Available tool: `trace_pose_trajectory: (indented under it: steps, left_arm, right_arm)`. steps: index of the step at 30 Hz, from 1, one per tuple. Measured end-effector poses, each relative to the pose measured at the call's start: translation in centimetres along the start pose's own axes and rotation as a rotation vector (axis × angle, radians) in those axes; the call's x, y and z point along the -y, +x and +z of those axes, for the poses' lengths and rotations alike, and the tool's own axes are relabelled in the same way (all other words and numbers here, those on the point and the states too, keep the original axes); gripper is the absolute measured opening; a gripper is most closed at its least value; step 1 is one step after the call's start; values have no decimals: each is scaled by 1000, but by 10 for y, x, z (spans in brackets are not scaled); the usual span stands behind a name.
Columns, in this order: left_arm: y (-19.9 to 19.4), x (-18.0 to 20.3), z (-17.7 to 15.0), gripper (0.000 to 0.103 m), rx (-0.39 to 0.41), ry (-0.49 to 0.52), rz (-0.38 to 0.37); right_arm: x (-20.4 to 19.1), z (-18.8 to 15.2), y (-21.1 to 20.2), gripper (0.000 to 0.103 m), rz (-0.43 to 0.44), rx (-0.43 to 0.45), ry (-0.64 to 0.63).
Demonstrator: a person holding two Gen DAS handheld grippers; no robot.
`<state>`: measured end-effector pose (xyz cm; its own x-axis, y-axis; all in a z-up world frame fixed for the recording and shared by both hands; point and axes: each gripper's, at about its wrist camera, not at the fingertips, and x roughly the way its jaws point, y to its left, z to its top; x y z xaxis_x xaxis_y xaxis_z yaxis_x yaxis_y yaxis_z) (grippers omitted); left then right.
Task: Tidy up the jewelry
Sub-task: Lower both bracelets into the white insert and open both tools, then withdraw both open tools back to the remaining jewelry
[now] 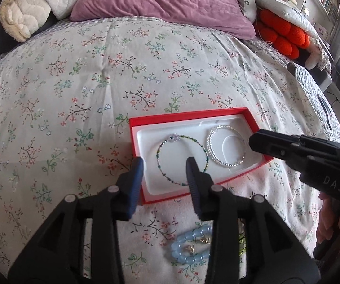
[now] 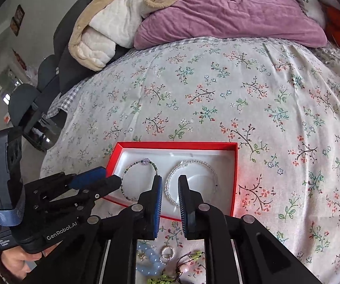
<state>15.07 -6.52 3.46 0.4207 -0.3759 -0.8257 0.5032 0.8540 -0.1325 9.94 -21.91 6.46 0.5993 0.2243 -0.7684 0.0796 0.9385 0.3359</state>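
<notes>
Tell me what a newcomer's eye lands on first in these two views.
The shallow red cardboard box with a white liner lies on the floral bedspread, holding a green beaded bracelet beside a clear crystal-bead bracelet. The left claw hangs open over the box's near end. A pale blue chunky-bead bracelet lies outside the box, nearer the camera.

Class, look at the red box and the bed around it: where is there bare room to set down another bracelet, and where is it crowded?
Inside the red box, little room: the green beaded bracelet and clear beaded bracelet fill the white tray. The floral bedspread lies bare beyond the box up to the purple pillow. Crowded: the near side, with the blue bracelet.
</notes>
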Motion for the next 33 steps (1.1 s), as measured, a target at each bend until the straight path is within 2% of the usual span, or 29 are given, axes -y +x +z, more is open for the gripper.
trace_pose_trajectory:
  steps: [3, 6, 7, 8, 9, 10, 14, 18, 24, 27, 33]
  left_arm:
    - [-10, 2, -6, 57, -1, 10, 12]
    - [-18, 2, -13, 66, -16, 9, 28]
    - [-20, 1, -15, 69, -22, 5, 32]
    - [-22, 0, -18, 74, -29, -1, 33]
    - [-24, -1, -22, 78, -31, -6, 32]
    - [-26, -1, -24, 80, -33, -10, 33]
    - [-33, -6, -38, 87, -37, -30, 50]
    - [-42, -12, -51, 101, -27, -57, 64]
    - [-51, -19, -75, 103, -34, -71, 67]
    - [-55, -19, -86, 103, -30, -48, 64]
    - [-57, -20, -103, 103, -31, -18, 51]
  right_arm:
    - [-5, -3, -11, 14, -21, 0, -34]
    - [-9, -9, -22, 19, -45, 3, -68]
    - [-11, -12, -26, 29, -53, 4, -78]
    - [-12, -14, -29, 60, -60, 8, -86]
    - [-14, -17, -33, 76, -70, 12, -94]
    - [-16, -21, -38, 86, -80, 23, -103]
    - [-22, -32, -51, 86, -109, 31, -121]
    - [-19, -42, -61, 86, -145, 40, -109]
    - [-13, -58, -70, 87, -158, 38, -96]
    - [-11, -66, -71, 98, -160, 19, -93]
    - [-9, -83, -70, 98, -140, -22, -82]
